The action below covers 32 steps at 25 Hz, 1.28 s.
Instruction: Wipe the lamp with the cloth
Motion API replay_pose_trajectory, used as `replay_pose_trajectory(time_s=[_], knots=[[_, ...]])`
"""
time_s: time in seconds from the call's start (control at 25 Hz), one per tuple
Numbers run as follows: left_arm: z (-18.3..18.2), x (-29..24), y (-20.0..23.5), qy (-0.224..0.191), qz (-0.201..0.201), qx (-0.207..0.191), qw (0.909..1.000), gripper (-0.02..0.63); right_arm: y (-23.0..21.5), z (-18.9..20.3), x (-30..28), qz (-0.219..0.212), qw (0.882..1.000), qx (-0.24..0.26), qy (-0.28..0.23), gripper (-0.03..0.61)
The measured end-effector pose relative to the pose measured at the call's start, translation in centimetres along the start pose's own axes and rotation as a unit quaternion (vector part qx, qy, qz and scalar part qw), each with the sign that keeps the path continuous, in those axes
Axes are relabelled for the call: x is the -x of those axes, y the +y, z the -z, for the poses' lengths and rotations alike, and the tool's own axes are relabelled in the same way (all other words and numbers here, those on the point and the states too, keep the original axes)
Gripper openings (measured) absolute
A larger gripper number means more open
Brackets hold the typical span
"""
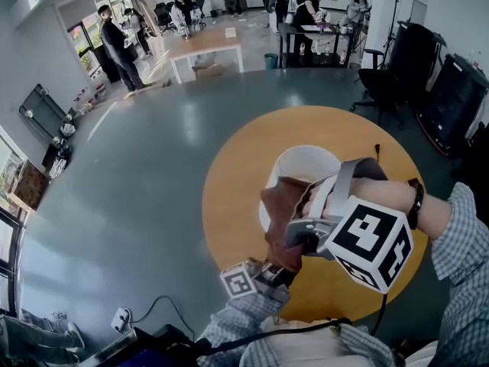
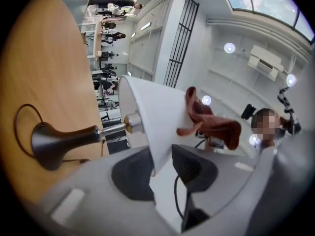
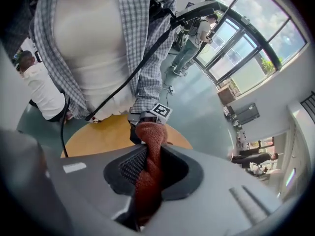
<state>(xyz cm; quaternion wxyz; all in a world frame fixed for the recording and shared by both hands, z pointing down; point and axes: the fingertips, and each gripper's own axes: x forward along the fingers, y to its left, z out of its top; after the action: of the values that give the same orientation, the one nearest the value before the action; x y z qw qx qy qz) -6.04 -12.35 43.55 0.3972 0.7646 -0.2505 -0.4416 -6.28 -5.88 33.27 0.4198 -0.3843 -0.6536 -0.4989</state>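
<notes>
Right tongs pinching rust cloth, white lampshade

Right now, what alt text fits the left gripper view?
The left gripper clamps the rim of a white lampshade. A brown cloth hangs against the shade's far side; the lamp's dark base sits on an orange table.

Beyond the round orange table, across the grey floor, a long wooden table stands among people, a black office chair sits past its far right edge, and a white power strip lies off its near left.
</notes>
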Motion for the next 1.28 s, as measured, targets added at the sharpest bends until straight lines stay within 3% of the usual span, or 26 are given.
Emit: replay_pose_trajectory(time_s=[0.2,0.36,0.52,0.64,0.72,0.8,0.88,0.96,1.04,1.12,1.28], knots=[[0.3,-0.2,0.2,-0.001,-0.001,0.012,0.9999,0.109,3.6,1.5,0.7,0.011,0.998,-0.060,0.017,0.064],[0.0,-0.2,-0.2,0.000,0.004,0.024,0.9997,0.112,4.3,1.4,0.4,0.038,0.992,-0.121,-0.012,0.063],[-0.2,0.5,-0.2,-0.001,0.002,0.044,0.9990,0.131,4.7,1.4,-0.2,0.082,0.977,-0.191,-0.050,0.063],[-0.2,2.2,0.2,0.015,-0.021,0.041,0.9988,0.158,5.0,1.9,-0.4,0.108,0.962,-0.240,-0.075,0.063],[-0.5,3.8,0.3,0.037,-0.043,0.016,0.9983,0.163,5.5,2.1,-0.5,0.120,0.951,-0.270,-0.090,0.063],[-1.5,4.8,-0.8,0.079,-0.057,-0.044,0.9943,0.169,6.0,2.1,-0.8,0.128,0.941,-0.295,-0.105,0.063],[-2.8,5.2,-2.3,0.133,-0.069,-0.120,0.9813,0.176,6.7,2.1,-1.2,0.135,0.931,-0.319,-0.118,0.063],[-4.2,5.0,-3.6,0.193,-0.082,-0.195,0.9580,0.180,7.2,2.2,-1.7,0.144,0.919,-0.343,-0.131,0.063],[-5.3,4.1,-4.6,0.264,-0.097,-0.275,0.9193,0.183,7.7,2.5,-2.4,0.152,0.907,-0.366,-0.145,0.063],[-5.9,2.8,-5.6,0.343,-0.103,-0.356,0.8630,0.189,8.1,2.7,-2.9,0.157,0.895,-0.386,-0.158,0.063],[-6.8,0.4,-7.2,0.467,-0.099,-0.498,0.7239,0.202,8.5,3.1,-3.8,0.164,0.871,-0.424,-0.183,0.063]])
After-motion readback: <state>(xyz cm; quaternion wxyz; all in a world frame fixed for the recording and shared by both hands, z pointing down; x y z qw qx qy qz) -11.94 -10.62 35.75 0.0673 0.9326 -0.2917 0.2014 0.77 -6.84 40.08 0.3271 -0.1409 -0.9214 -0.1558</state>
